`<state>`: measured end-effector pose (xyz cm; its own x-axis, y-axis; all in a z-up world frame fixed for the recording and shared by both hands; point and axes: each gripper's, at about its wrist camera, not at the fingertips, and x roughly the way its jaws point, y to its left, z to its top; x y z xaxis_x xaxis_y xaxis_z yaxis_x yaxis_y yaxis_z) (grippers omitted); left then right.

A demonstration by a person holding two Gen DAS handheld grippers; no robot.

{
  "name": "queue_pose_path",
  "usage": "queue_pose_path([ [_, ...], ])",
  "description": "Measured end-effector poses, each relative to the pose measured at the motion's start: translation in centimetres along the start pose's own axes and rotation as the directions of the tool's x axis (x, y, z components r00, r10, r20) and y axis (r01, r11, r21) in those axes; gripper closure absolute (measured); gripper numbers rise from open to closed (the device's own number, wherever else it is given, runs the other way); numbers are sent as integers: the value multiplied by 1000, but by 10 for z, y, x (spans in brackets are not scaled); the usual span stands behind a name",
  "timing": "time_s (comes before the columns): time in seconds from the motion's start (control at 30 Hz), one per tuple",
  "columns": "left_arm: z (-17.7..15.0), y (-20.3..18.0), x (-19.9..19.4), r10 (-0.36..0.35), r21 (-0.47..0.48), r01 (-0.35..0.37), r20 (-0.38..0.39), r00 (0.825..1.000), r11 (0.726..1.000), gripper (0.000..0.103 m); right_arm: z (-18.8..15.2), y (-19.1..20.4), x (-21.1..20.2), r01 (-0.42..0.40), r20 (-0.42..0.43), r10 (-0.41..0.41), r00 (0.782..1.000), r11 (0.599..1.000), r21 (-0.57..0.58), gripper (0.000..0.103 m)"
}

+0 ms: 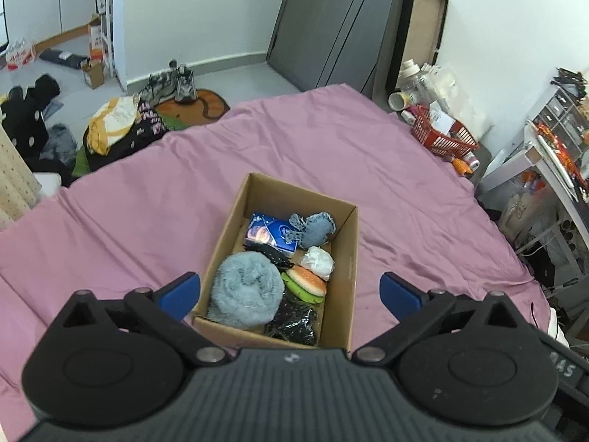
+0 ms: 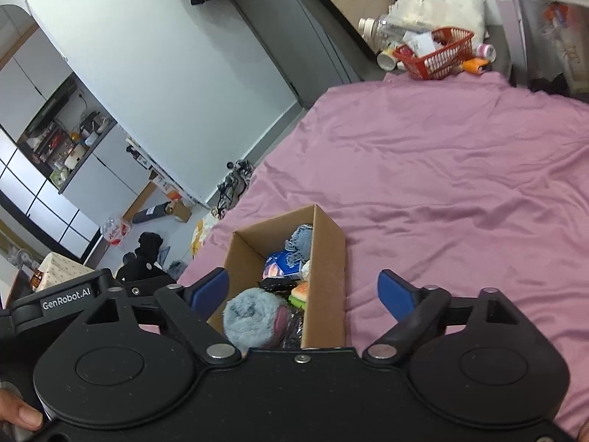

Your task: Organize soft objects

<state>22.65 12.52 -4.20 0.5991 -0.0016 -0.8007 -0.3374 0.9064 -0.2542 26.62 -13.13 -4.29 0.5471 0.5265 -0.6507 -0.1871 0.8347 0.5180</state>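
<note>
An open cardboard box stands on the pink bedsheet. Inside lie a rolled grey-blue fluffy towel, a plush burger, a white soft bundle, a blue knitted toy, a blue packet and a black shiny piece. My left gripper hovers open above the box's near end, nothing between its blue pads. My right gripper is open too, over the same end, with nothing held.
A red basket with bottles and jars stands at the bed's far corner. Clothes and bags lie on the floor left of the bed, beside shoes. A cluttered desk is at the right.
</note>
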Motion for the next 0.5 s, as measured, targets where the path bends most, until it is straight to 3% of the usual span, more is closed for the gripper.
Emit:
queue_pose_path([
  [0.1,-5,8,-17,-10,5,10,46,999,1000,0,-3,10,-17,21,36,-21,999,1000,-21,6],
  [0.2,-13,15,-29,-18,-5,19,72,997,1000,0,-6,16,-31,42,60,-40,997,999,-20,5],
  [0.5,-28,20,-61,-53,26,50,94,994,998,0,-24,33,-65,87,93,-83,992,995,-41,0],
])
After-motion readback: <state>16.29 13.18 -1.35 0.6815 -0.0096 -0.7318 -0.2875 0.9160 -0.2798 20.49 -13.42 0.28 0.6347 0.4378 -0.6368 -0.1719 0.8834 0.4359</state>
